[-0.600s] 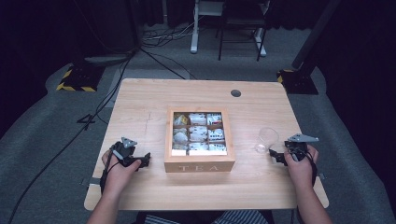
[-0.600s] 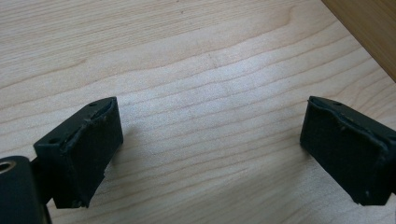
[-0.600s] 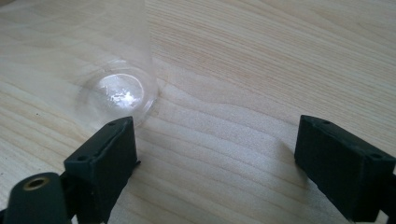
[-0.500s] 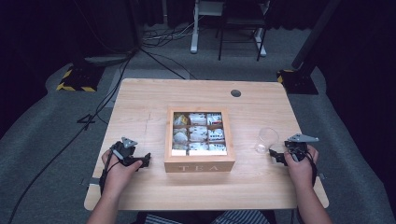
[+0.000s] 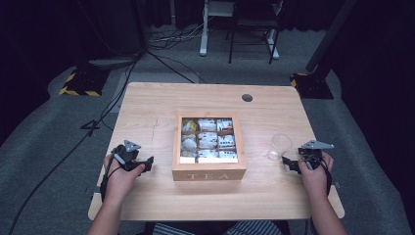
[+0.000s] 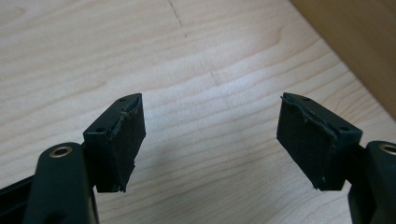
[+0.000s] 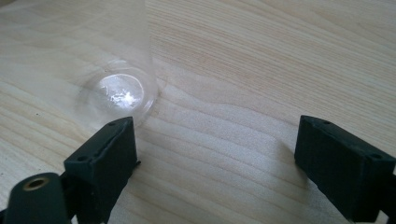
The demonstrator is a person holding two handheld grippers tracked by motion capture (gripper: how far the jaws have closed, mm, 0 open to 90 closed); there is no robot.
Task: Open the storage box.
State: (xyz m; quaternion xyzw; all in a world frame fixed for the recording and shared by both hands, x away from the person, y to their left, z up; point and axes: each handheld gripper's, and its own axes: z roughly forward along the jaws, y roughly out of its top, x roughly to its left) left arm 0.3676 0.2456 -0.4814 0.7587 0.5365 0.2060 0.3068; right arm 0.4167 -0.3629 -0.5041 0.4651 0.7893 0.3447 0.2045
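Gripper work has barely begun: your right gripper (image 5: 293, 164) sits low at the right near part of the worktop (image 5: 147, 112) with its jaws spread wide and nothing between them, and your left gripper (image 5: 142, 164) rests at the left near part, jaws equally wide apart and empty.

From largest to smallest, you have one wooden worktop, and at its middle one wooden tea box (image 5: 209, 174) lettered TEA on its near wall. It stands open to the camera and is split into nine compartments, three by three; all seem to hold tea bags (image 5: 208, 140), though their number is too small to count. Right of the box, well apart from it, stands one clear plastic cup (image 5: 280, 146), upright and empty. In the right gripper view the cup's base (image 7: 120, 93) lies just beyond your left-hand jaw and off to the side, not between the two.

My judgement is that you are at the very start. Nothing is lifted, no bag is out of the box, and the cup holds nothing. The cup is the thing nearest your right gripper, so you probably grasp it first; you need to shift toward it so its wall falls between the jaws. Everything after that remains to be done.
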